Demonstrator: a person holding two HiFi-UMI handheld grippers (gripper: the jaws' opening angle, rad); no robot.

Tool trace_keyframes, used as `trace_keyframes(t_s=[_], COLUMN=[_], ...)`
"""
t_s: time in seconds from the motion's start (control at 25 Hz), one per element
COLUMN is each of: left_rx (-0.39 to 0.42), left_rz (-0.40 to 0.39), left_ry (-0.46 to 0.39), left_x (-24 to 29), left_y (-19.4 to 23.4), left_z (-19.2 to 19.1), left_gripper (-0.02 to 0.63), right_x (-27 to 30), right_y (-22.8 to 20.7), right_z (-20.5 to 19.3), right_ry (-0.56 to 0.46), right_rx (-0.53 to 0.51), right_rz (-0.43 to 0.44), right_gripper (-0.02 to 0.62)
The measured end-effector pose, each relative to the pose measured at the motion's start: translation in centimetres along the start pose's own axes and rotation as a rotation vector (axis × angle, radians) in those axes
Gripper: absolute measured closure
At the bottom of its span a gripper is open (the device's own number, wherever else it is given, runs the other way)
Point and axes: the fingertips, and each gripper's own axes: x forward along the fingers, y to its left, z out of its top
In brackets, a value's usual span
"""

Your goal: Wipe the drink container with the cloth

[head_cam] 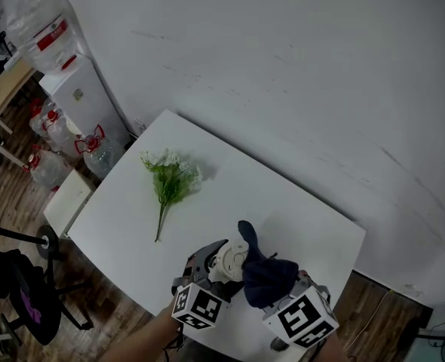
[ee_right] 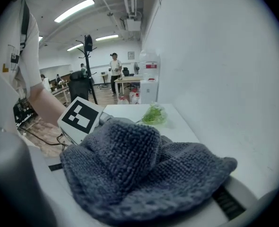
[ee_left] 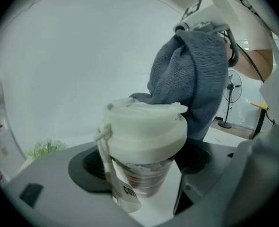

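The left gripper has its jaws clamped on the clear lower body of the drink container, held over the near part of the desk; the right gripper has its jaws pressed together on a bunched grey cloth, which lies against the white lid. The likely trouble is a sideways push from the cloth tipping the container in its grip, or catching the flip cap and lifting it; the string tag hanging at the side could snag in the knit; a loose fold may slip free of the pinch. A green sprig lies well apart on the desk, and a water dispenser stands beyond the desk's far corner; neither is in the way.
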Motion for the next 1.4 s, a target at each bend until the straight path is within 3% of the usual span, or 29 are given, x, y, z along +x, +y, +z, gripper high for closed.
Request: trace_keyframes(t_s=[0.28, 0.44, 0.64, 0.8, 1.0, 1.12, 1.4], left_rx=[-0.038, -0.035, -0.037, -0.04, -0.046, -0.051, -0.056], left_rz=[-0.004, -0.002, -0.001, -0.003, -0.001, 0.002, 0.005], left_ry=[-0.016, -0.014, 0.008, 0.008, 0.009, 0.002, -0.015], left_x=[0.2, 0.1, 0.3, 0.3, 0.2, 0.2, 0.3], left_y=[0.4, 0.4, 0.5, 0.4, 0.4, 0.4, 0.3], left_z=[0.0, 0.0, -0.1, -0.1, -0.1, -0.2, -0.1], left_gripper=[0.19, 0.19, 0.19, 0.189, 0.189, 0.189, 0.19], right_x=[0.8, 2.1, 3.3, 2.2, 0.7, 0.1, -0.9], right_y=[-4.2, -4.0, -0.4, 2.1, 2.9, 2.4, -4.5], right_z=[1.7, 3.6, 3.7, 2.6, 1.0, -0.2, -1.4], right_ry=[-0.138, -0.213, -0.125, -0.123, -0.02, 0.031, -0.059], right_rx=[0.046, 0.041, -0.094, -0.024, -0.083, -0.084, 0.077], right_rz=[-0.176, -0.227, -0.175, -0.057, -0.044, -0.057, -0.233], right_gripper=[0.558, 0.56, 0.56, 0.56, 0.56, 0.56, 0.559])
